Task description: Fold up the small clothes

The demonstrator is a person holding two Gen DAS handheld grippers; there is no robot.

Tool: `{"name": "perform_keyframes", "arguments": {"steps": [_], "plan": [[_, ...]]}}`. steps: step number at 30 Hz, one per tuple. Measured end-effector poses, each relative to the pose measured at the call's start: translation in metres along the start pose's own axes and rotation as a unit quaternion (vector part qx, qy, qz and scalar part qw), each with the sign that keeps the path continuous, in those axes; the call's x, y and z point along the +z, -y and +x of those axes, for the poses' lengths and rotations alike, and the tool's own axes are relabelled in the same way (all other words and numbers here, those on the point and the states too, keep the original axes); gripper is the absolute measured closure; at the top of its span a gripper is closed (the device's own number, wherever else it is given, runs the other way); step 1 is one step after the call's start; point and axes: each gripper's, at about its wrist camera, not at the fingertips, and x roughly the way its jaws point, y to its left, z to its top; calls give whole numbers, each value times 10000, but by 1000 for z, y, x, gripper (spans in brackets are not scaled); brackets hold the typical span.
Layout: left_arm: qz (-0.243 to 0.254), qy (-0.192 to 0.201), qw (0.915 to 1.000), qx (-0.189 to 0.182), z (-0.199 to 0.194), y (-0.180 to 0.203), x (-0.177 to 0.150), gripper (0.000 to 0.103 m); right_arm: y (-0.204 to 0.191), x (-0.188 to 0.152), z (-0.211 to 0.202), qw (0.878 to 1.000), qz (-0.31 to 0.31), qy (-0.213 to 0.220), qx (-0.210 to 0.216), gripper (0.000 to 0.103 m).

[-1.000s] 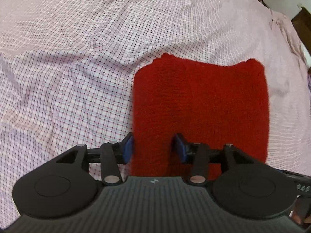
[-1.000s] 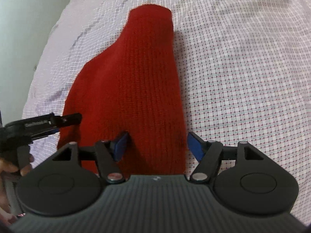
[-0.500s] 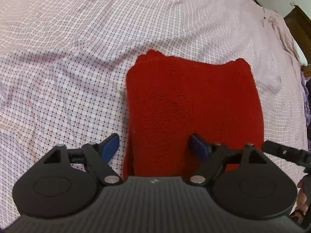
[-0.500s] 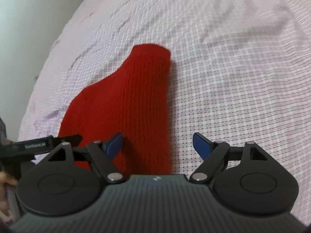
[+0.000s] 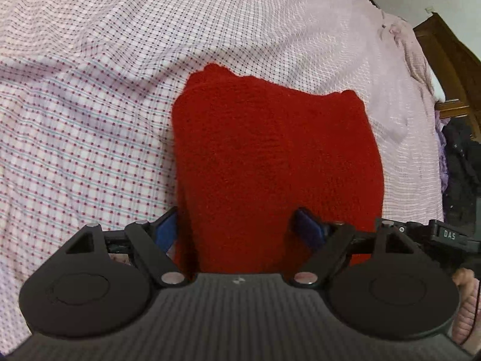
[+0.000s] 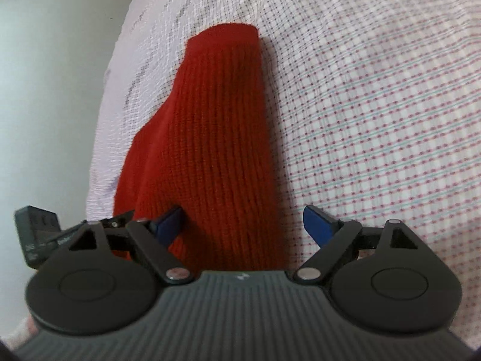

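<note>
The left gripper (image 5: 236, 225) has just let go: a second ago its blue pads pinched a fold of the red knitted garment (image 5: 270, 156), and its jaws have since swung wide, so the near edge of the knit now lies loose between the pads with nothing pressing on it. The garment rests flat on the checked bedsheet (image 5: 84, 126) as a neat block stretching ahead of this gripper, its left edge just beyond the left pad. The right gripper (image 6: 243, 222) has likewise just been opening and stands wide; the garment's (image 6: 210, 138) right edge runs away between its jaws, with bare sheet (image 6: 375, 105) by the right pad. With both releases made and the cloth lying squared, this fold looks laid down; I judge another fold or a pull-back comes next.
</note>
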Motion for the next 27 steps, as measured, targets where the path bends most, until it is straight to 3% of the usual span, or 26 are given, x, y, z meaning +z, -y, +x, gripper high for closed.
{"name": "perform_keyframes", "arguments": {"steps": [5, 10, 13, 19, 27], "plan": [[-130, 58, 9995, -271, 2, -5, -2, 28, -5, 3, 15, 9983, 293, -134, 492, 15], [-384, 151, 9977, -528, -14, -15, -9, 39, -32, 3, 8, 9989, -127, 13, 457, 37], [-431, 245, 9976, -477, -22, -10, -14, 39, -48, 0, -8, 9982, -390, 56, 445, 42], [-487, 319, 9967, -569, -35, 17, -29, 46, -73, -10, -43, 9970, -612, 95, 465, 44], [-518, 66, 9963, -685, -36, 65, -62, 48, -53, -21, -93, 9977, -614, 42, 268, 44]]}}
